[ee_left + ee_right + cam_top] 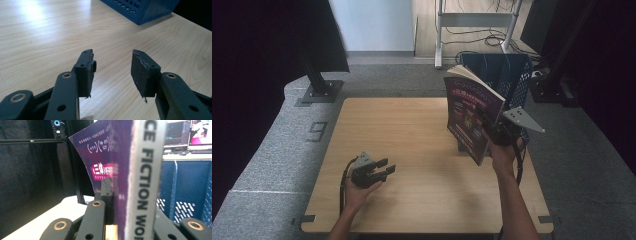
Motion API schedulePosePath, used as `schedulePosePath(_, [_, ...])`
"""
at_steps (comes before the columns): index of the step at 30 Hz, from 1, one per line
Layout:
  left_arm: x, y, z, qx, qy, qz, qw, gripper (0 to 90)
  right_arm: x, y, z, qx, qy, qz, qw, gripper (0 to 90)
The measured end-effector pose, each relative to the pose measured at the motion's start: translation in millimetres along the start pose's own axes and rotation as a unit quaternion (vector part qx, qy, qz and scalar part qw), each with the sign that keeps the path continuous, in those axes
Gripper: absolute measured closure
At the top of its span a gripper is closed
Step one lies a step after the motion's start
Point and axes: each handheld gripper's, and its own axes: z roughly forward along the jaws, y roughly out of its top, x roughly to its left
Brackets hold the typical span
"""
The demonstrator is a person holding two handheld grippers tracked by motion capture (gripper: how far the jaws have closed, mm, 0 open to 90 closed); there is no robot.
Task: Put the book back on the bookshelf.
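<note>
A purple paperback book (471,116) stands upright in the air over the right side of the wooden table (412,130), its cover turned to the left. My right gripper (489,129) is shut on its lower edge near the spine. In the right gripper view the grey spine and purple cover of the book (146,182) sit between the jaws of the right gripper (125,202). Near the table's front left, my left gripper (387,169) is open and holds nothing. Bare wood lies under the left gripper (113,72).
A blue slotted crate (507,75) stands at the table's far right corner, right behind the book, and its corner crate wall (142,10) lies ahead of the left gripper. Black frame posts, a metal stand and cables are on the grey floor beyond.
</note>
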Motion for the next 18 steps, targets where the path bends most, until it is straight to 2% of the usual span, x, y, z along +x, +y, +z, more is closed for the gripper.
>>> schedulePosePath(18, [0.0,-0.4,1.4,0.003,-0.001,0.001,1.0000,53.2,-18.6,0.2,-0.1,-0.001,-0.029,0.009,0.9995,81.8])
